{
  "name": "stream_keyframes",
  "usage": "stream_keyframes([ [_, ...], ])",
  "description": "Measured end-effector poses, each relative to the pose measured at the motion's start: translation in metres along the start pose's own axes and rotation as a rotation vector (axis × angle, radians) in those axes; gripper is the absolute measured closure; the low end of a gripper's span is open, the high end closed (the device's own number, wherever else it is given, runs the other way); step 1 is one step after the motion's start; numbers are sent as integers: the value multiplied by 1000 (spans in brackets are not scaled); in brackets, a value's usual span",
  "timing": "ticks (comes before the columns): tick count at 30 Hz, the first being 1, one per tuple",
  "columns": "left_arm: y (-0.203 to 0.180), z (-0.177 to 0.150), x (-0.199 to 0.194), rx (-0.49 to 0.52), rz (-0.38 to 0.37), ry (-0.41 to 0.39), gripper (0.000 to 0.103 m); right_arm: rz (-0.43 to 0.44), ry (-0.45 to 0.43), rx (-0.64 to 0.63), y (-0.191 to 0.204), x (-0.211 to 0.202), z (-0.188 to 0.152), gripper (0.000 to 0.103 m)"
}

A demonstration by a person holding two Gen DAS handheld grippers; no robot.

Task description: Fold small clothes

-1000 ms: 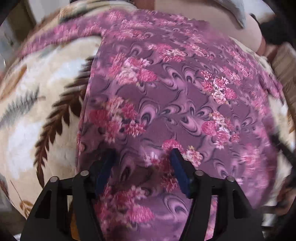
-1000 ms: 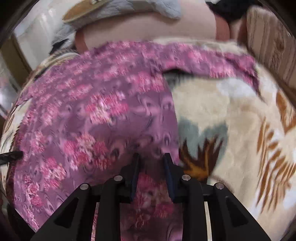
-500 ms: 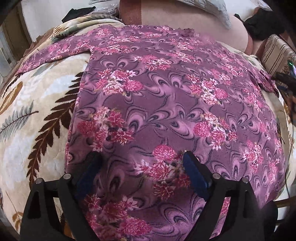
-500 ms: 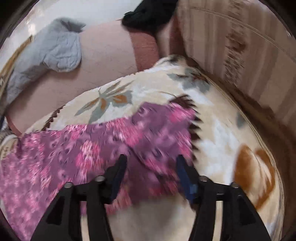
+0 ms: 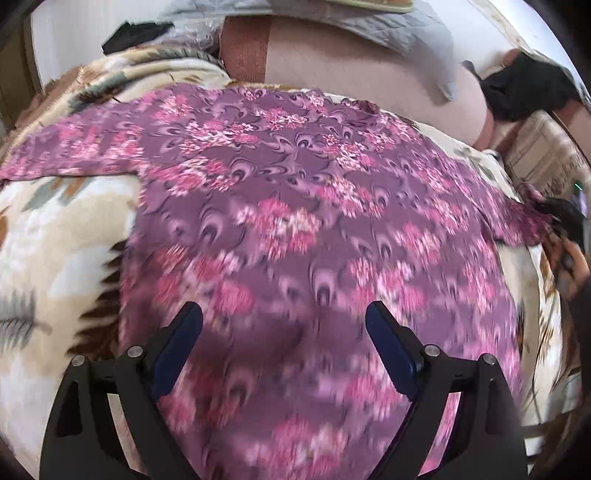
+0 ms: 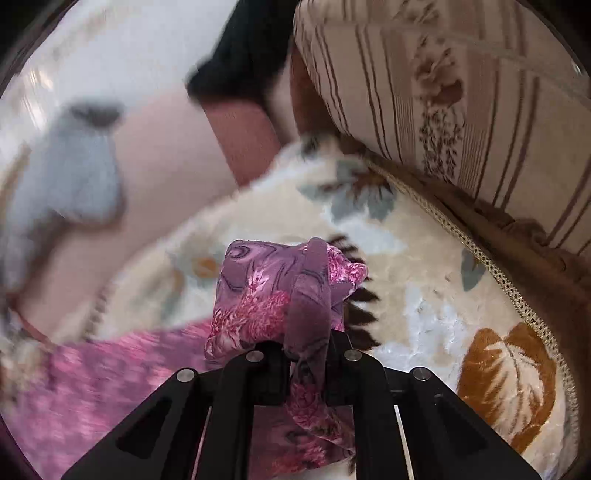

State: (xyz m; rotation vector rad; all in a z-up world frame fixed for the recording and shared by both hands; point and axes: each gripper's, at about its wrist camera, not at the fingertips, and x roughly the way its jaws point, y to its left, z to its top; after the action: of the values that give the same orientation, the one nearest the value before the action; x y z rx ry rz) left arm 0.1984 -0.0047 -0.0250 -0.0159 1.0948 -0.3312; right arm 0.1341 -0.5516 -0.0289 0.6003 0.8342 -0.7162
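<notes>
Both tongs over the purple top [image 5: 295, 192]; right tongs [image 6: 306, 354] closing on its bunched cloth.

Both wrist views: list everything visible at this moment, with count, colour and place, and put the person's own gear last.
floral garment: one, purple with pink flowers, spread flat on the blanket; one sleeve end bunched up.
blanket: one, cream with brown and grey leaves, under the garment.
pink cushion: one, behind the blanket.
grey quilted cloth: one, lying over the pink cushion.
striped cushion: one, beige with brown stripes, at the blanket's right edge.
black cloth: one, far right, by the cushions.
left gripper: black with blue pads, open above the garment's lower part.
right gripper: black, jaws closing on the sleeve end.
</notes>
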Motion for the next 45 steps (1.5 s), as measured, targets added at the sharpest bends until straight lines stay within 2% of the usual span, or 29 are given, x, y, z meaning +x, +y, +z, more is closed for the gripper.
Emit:
stream_keyframes([
  [4,2,15,24,-43,-45,41,13,112,-20,4,15,-32,1,92],
  [7,10,17,29,-71,-60,18,13,168,-13,-21,41,-46,-7,92],
  [12,19,20,29,-78,-94,-1,13,276,31,-87,111,-54,-37,92],
  [21,47,30,22,-162,-159,-10,13,434,152,-284,271,-50,-119,92],
  [27,63,34,16,-207,-163,-29,13,487,223,-389,346,-49,-178,91],
  [29,68,34,14,-219,-167,-38,13,495,269,-404,358,-42,-198,84],
  [30,69,34,15,-225,-170,-38,13,489,304,-411,361,-39,-209,77],
  [32,73,34,17,-243,-182,-35,13,448,413,-456,373,-27,-237,69],
  [33,73,33,17,-247,-189,-33,13,435,443,-483,373,-27,-250,69],
  [35,72,32,19,-248,-209,-26,13,447,449,-506,363,-36,-261,69],
  [37,67,33,19,-249,-238,-21,13,481,439,-477,343,-47,-260,63],
  [40,50,39,26,-265,-306,8,13,497,416,-379,287,-60,-244,60],
  [45,17,61,56,-307,-360,99,13,414,376,-194,184,-62,-210,58],
])
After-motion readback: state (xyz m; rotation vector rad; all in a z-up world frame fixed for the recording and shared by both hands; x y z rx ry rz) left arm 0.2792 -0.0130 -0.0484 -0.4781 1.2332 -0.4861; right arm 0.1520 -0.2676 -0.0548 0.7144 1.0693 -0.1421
